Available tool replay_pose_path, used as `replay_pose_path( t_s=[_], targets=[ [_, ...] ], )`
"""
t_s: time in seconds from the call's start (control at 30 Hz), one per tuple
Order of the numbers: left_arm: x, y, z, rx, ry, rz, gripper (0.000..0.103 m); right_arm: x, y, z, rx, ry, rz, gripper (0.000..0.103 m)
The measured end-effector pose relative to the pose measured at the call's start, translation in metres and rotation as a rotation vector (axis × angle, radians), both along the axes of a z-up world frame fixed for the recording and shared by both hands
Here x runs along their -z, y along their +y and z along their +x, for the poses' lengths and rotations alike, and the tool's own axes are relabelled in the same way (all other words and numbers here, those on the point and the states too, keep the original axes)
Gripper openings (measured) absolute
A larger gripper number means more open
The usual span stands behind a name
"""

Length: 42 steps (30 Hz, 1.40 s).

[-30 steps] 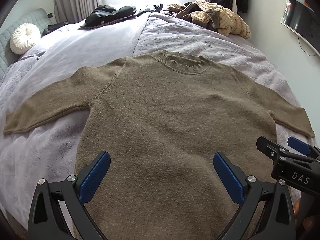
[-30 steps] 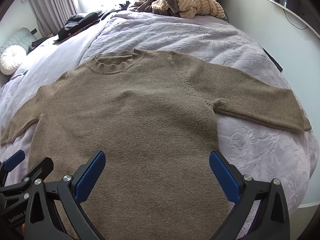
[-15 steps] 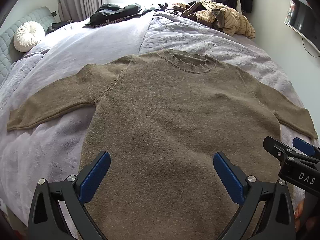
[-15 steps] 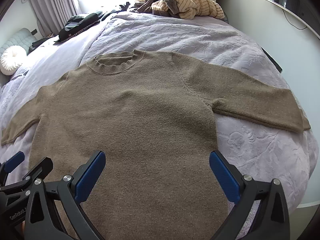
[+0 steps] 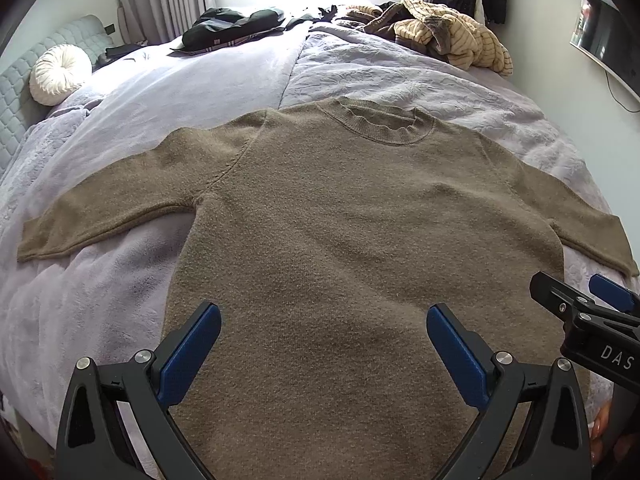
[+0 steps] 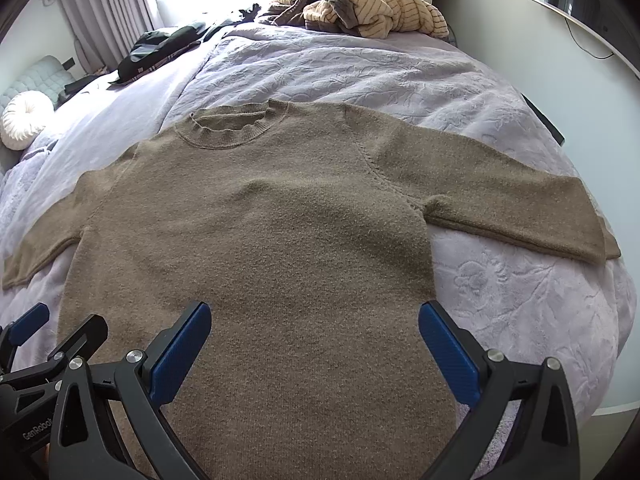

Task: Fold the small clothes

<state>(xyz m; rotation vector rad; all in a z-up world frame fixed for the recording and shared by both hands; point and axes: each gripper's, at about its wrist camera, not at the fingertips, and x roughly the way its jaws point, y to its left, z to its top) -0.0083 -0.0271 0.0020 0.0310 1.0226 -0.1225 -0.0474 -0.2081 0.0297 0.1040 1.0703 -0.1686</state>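
Observation:
A brown knitted sweater (image 5: 352, 216) (image 6: 256, 232) lies flat on the bed, front up, collar at the far end and both sleeves spread out sideways. My left gripper (image 5: 324, 320) hovers open over the sweater's lower body with nothing between its blue pads. My right gripper (image 6: 316, 320) is open too, above the lower body nearer the right side seam. Each gripper shows at the edge of the other's view: the right gripper (image 5: 588, 308) beside the right sleeve, the left gripper (image 6: 60, 332) near the left hem. The sweater's bottom hem is hidden below both views.
The bed has a lilac quilt (image 5: 400, 76) (image 6: 360, 72). A heap of striped cream and brown clothes (image 5: 448, 40) (image 6: 372, 8) and dark clothes (image 5: 232, 28) lie at the far end. A round white cushion (image 5: 60, 74) sits far left. A wall screen (image 5: 604, 36) hangs on the right.
Both grippers have drawn back and risen slightly, so the sweater sits a little farther off and more of the far bed shows. Both stay open and the sweater has not moved.

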Motion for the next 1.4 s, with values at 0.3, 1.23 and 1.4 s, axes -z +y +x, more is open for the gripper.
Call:
replay_pose_path(
  t_s=[0.3, 1.23, 1.4],
  targets=[
    [-0.0005, -0.0009, 0.0001, -0.001, 0.0, 0.009, 0.103, -0.0001, 0.0001, -0.0003, 0.0, 0.001, -0.001, 0.103],
    [0.0026, 0.0035, 0.0007, -0.025, 0.01, 0.033, 0.103, 0.002, 0.0023, -0.0044, -0.002, 0.007, 0.007, 0.103],
    [0.004, 0.0048, 0.0012, -0.033, 0.014, 0.035, 0.103, 0.0021, 0.0023, -0.0035, -0.005, 0.015, 0.006, 0.103]
  ],
)
